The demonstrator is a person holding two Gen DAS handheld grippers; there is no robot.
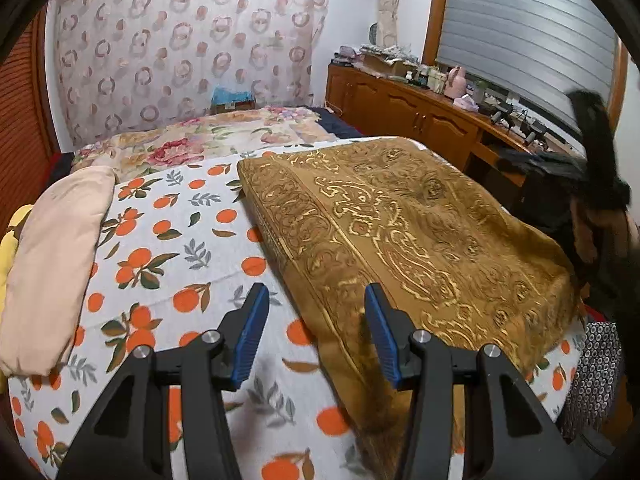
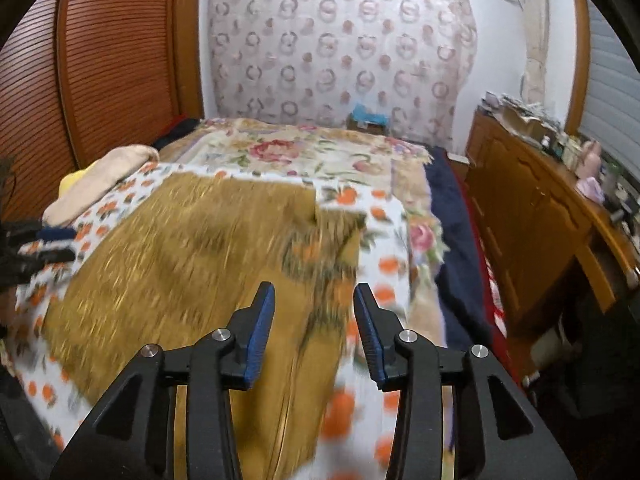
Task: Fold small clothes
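So the bed (image 1: 224,248) filled most of both views, covered with a white sheet printed with oranges (image 1: 168,240), and a floral quilt (image 1: 208,140) lay further back toward the patterned curtain (image 1: 184,48) on the far wall. Along the right side of the frame ran a wooden cabinet (image 1: 408,116) with clutter on top, under a grey roller shutter (image 1: 528,40).

The thing being folded, a mustard-gold cloth with a paisley pattern (image 1: 400,240), lay spread flat on the orange-print sheet, taking up the centre and right of the left wrist view. In the right wrist view it sat in the centre and left of the frame (image 2: 180,272), quite blurred, so I couldn't make out the folds there.

A pale pink folded cloth (image 1: 56,264) rested at the left edge of the bed, with something yellow (image 1: 10,240) peeking out beside it.

The left gripper (image 1: 316,336) hung over the near edge of the gold cloth, fingers (image 1: 252,340) spread wide apart with nothing between them. The right gripper (image 2: 314,332) was the same deal: fingers (image 2: 260,336) wide apart, holding nothing, over the cloth's right edge.
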